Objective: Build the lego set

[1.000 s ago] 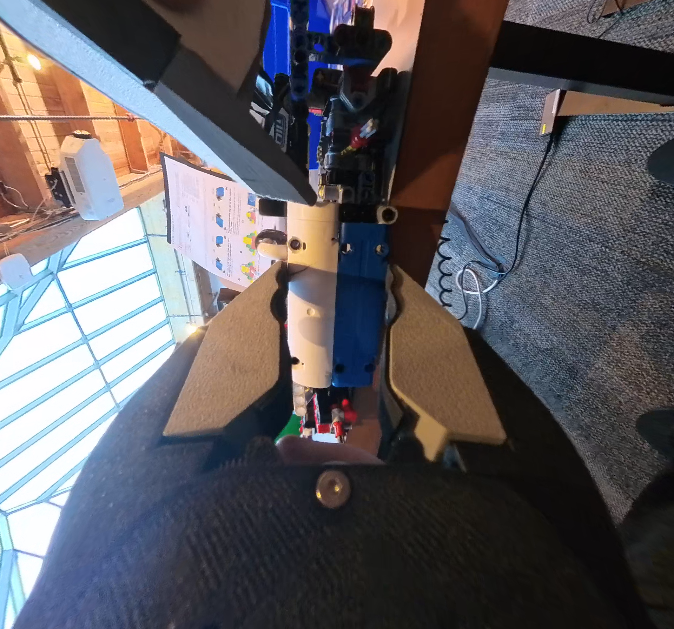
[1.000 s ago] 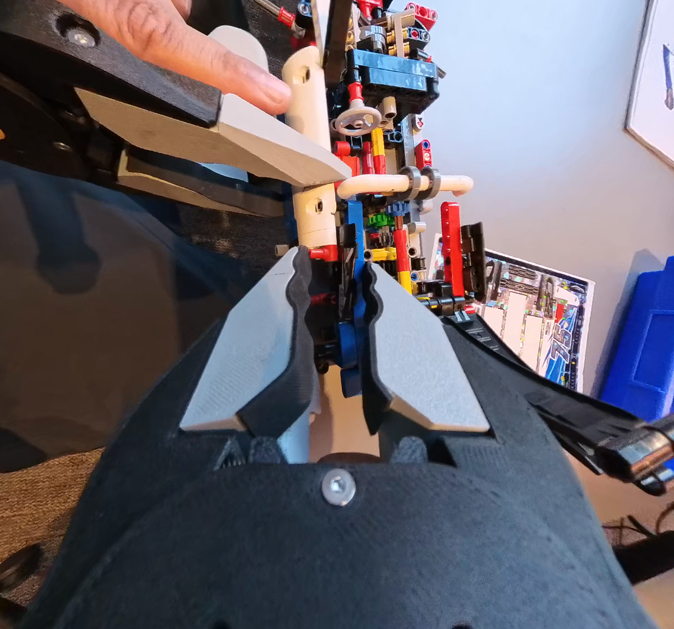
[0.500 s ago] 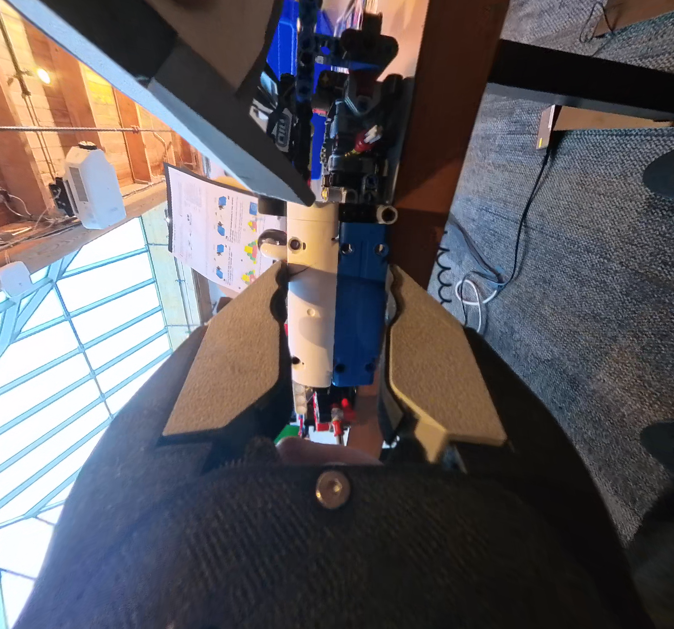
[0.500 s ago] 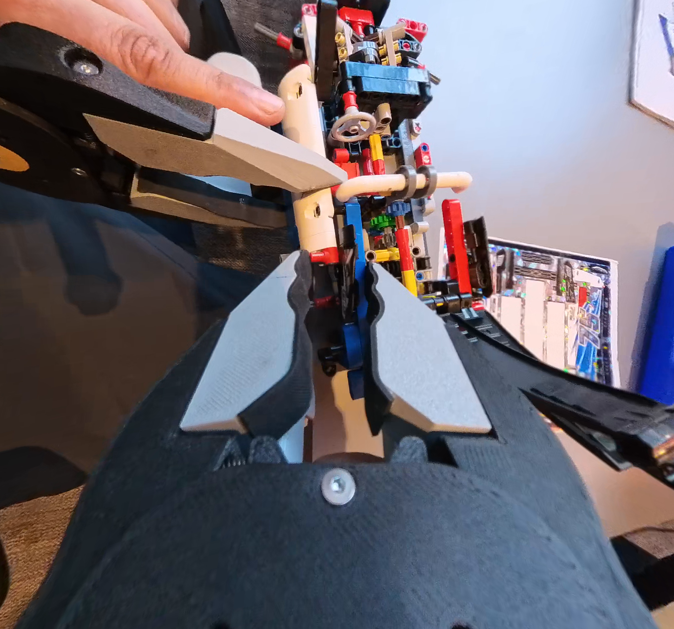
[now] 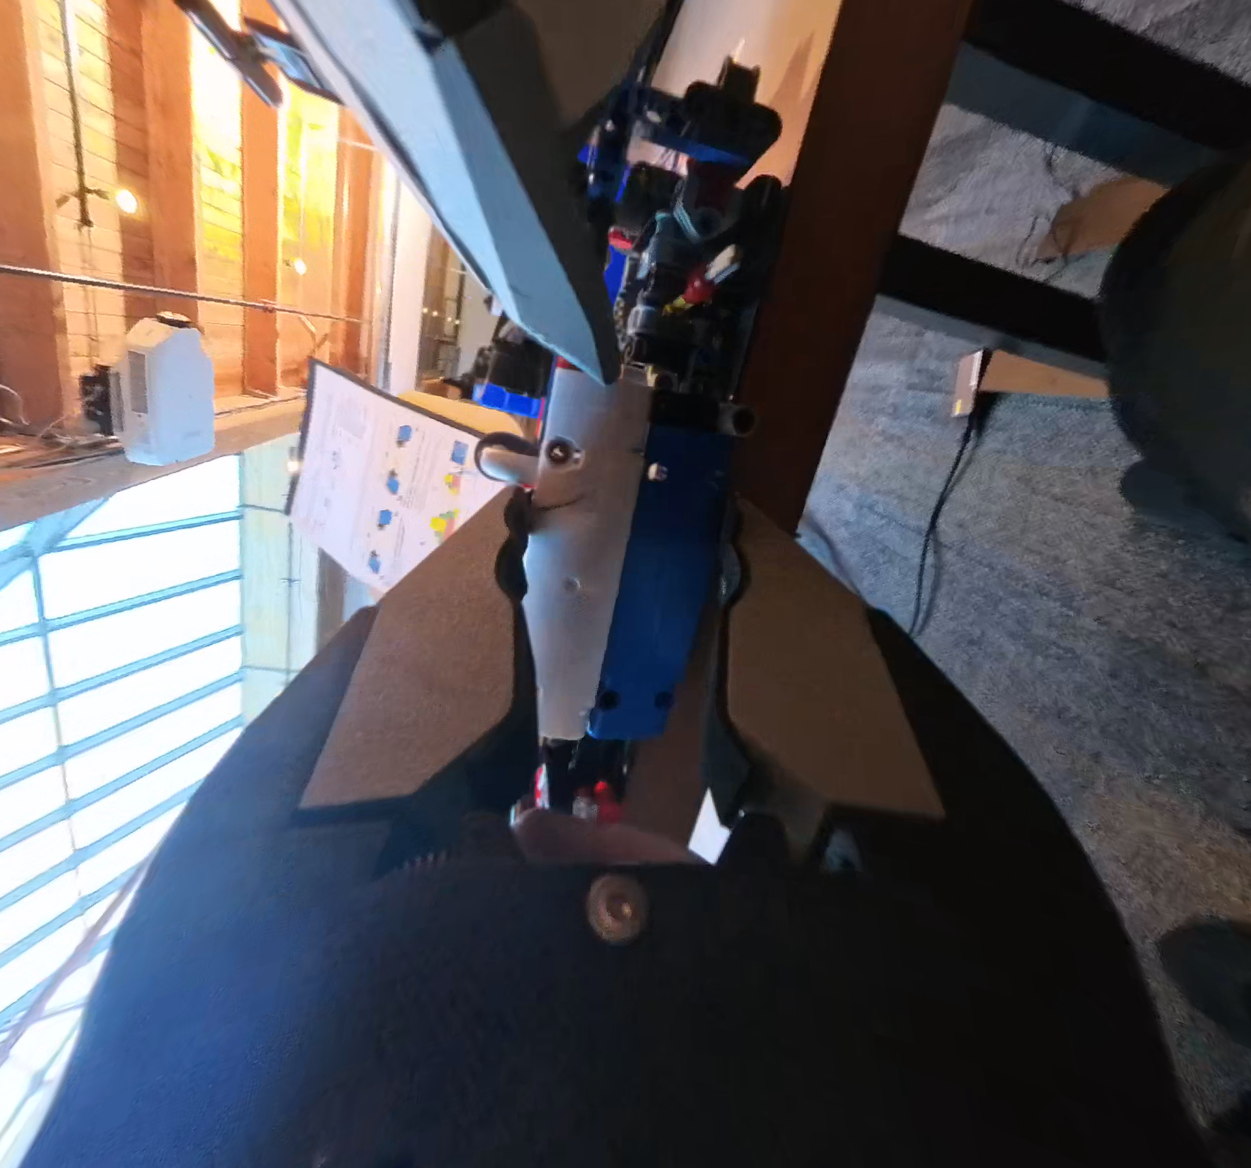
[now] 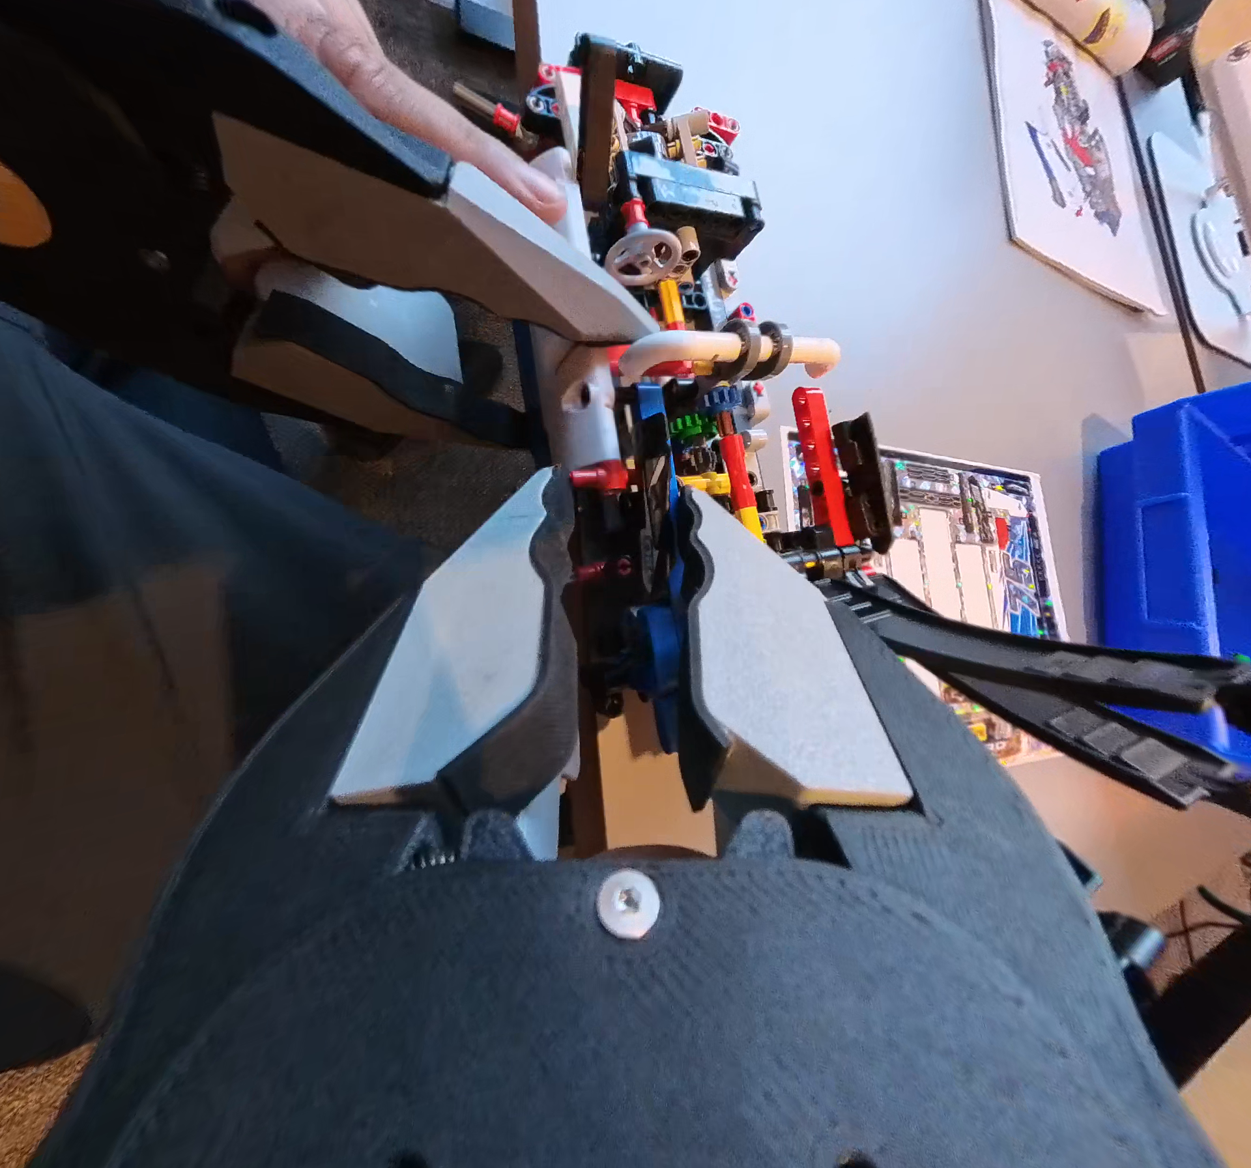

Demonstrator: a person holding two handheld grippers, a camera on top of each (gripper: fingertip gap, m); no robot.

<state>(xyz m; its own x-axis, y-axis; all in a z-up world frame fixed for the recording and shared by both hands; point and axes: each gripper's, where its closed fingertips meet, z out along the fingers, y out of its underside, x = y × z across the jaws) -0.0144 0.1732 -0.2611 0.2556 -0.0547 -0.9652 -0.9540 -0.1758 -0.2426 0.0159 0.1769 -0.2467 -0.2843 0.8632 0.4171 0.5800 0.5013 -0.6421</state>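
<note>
- The lego model is held up off the surface, gripped at two places at once, which looks meant to keep it rigid while it is turned or worked on.
- The left hand-held gripper has its two fingers closed about halfway, pressed on either side of the model's white panel and blue panel. The flat sides give the pads a broad, steady seat.
- The right hand-held gripper is closed to a narrow gap on the model's thin black and blue framework, near its lower end. That part is slim, so the fingers sit close together.
- In the right wrist view the left hand-held gripper's fingers cross in from the left, and a person's finger rests along the top one, its tip against the model, probably to steady it.
- The model stands roughly upright in that view, with a grey steering wheel, a white curved bar and a red beam all exposed on the right side, away from both grips.
- An instruction sheet shows at the far left in the left wrist view. A blue bin and a printed sheet lie on the surface beyond the model.
- No loose piece is visible in either grip, so I judge this to be a repositioning or inspection step rather than a fitting one.
</note>
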